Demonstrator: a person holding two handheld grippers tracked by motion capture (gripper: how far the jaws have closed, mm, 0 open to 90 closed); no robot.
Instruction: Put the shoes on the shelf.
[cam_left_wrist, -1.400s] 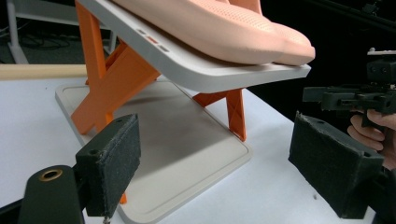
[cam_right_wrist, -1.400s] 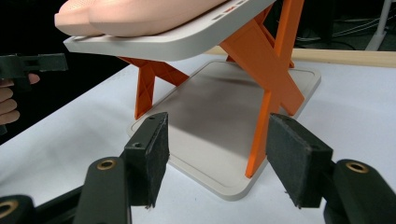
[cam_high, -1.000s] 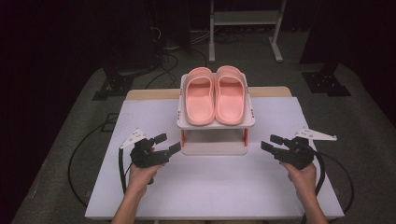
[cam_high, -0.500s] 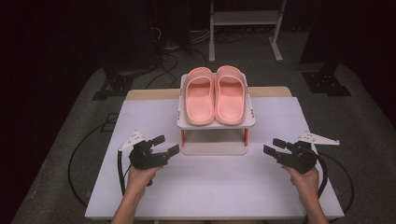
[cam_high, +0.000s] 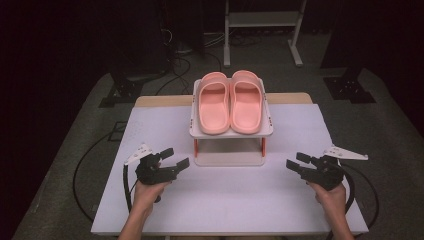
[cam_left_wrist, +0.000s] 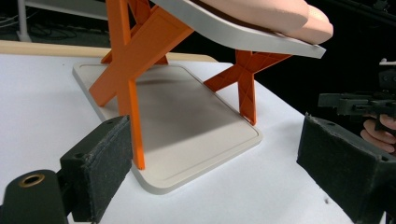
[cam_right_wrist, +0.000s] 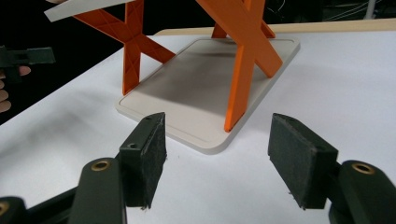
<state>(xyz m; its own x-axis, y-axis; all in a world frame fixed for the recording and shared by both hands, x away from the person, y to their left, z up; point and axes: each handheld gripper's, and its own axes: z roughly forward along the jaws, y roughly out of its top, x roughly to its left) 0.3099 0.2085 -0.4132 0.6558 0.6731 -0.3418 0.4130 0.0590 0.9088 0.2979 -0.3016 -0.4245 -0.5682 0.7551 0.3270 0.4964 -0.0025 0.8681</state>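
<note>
A pair of pink slippers (cam_high: 231, 102) lies side by side on the tilted top shelf (cam_high: 267, 131) of a small white rack with orange crossed legs (cam_left_wrist: 126, 88). The rack's base plate (cam_high: 229, 160) rests on the white table (cam_high: 150, 125). My left gripper (cam_high: 176, 157) is left of the rack's base, pointing at it, open with nothing between the pads (cam_left_wrist: 105, 163); its jaws have just been opening. My right gripper (cam_high: 295, 160) is on the right, facing the rack, open and empty, its pads (cam_right_wrist: 149, 154) apart. Each gripper view shows the rack's legs and base plate (cam_right_wrist: 196, 93) ahead.
Black cables (cam_high: 80, 170) trail from both grippers over the table's sides onto the grey floor. A white metal frame (cam_high: 260, 20) and dark stands (cam_high: 350, 85) are behind the table. The other gripper (cam_left_wrist: 359, 102) shows past the rack.
Both hands have drawn back slightly toward the table's front edge. The left jaws stand a little wider. The rack and slippers have not moved.
</note>
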